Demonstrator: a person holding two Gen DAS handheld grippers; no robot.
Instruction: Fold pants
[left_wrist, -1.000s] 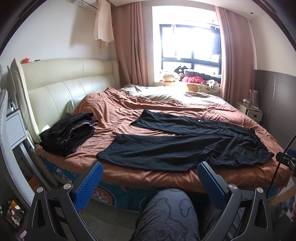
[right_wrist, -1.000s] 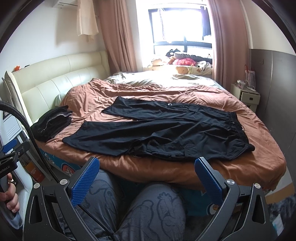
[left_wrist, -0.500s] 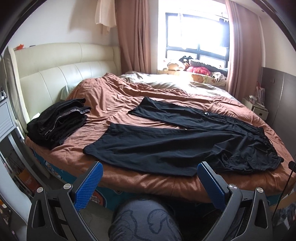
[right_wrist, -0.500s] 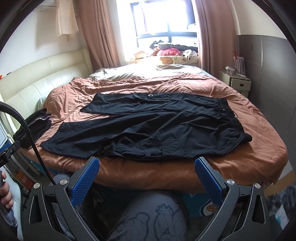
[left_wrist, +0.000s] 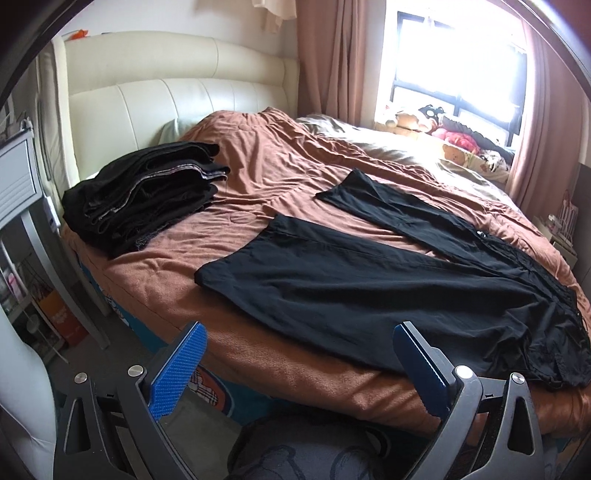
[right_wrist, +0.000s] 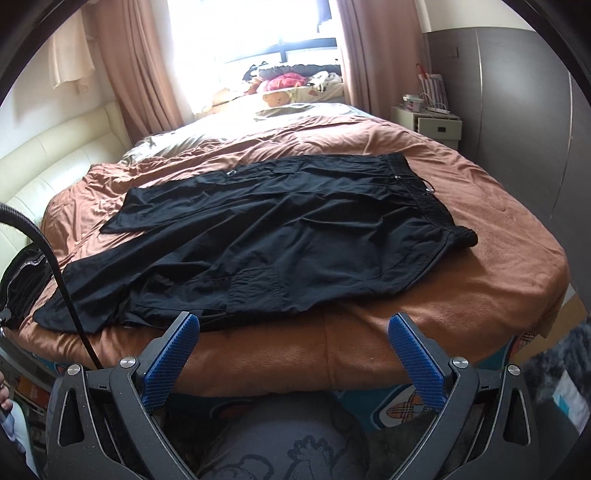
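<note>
Two blue-padded fingers of your left gripper (left_wrist: 299, 363) spread wide, grasping nothing, just short of the bed (left_wrist: 258, 177). Black pants (left_wrist: 369, 280) lie flat on the brown cover, legs apart, with a stack of folded dark clothes (left_wrist: 147, 192) near the headboard (left_wrist: 177, 88). Your right gripper (right_wrist: 293, 354) also gapes empty, facing the pants' (right_wrist: 280, 236) hip and waistband end.
</note>
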